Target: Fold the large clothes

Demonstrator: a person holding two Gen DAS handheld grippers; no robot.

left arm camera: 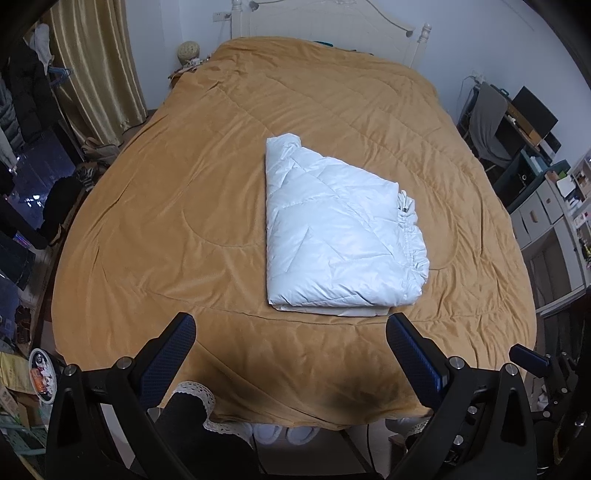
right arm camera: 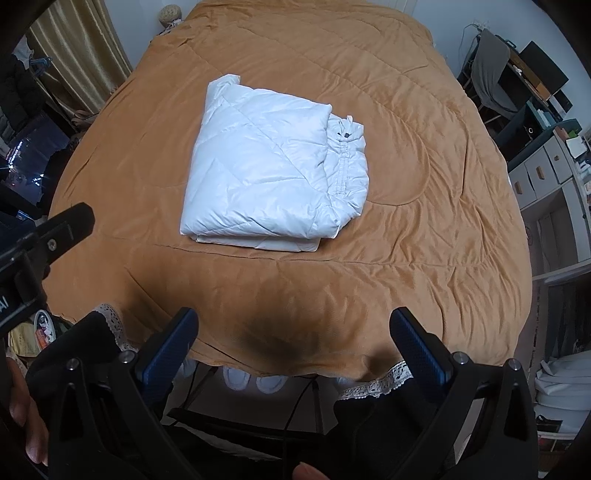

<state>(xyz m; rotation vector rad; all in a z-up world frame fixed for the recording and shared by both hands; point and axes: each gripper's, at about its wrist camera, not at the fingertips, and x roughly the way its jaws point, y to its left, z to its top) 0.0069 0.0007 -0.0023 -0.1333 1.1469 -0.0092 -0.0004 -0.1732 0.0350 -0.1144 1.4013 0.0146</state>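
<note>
A white quilted puffer jacket (left arm camera: pixel 340 236) lies folded into a compact rectangle in the middle of the bed. It also shows in the right wrist view (right arm camera: pixel 269 173), with a zipper and a snap along its right edge. My left gripper (left arm camera: pixel 291 328) is open and empty, held above the near edge of the bed, short of the jacket. My right gripper (right arm camera: pixel 293 325) is open and empty, also back at the foot of the bed. The left gripper's tip (right arm camera: pixel 70 221) shows at the left of the right wrist view.
A mustard-yellow quilt (left arm camera: pixel 184 206) covers the whole bed. A white headboard (left arm camera: pixel 325 22) stands at the far end. Shelves and a desk (left arm camera: pixel 546 192) line the right side, gold curtains (left arm camera: pixel 96 66) and hanging clothes the left. White shoes (right arm camera: pixel 255 380) sit on the floor under the bed's foot.
</note>
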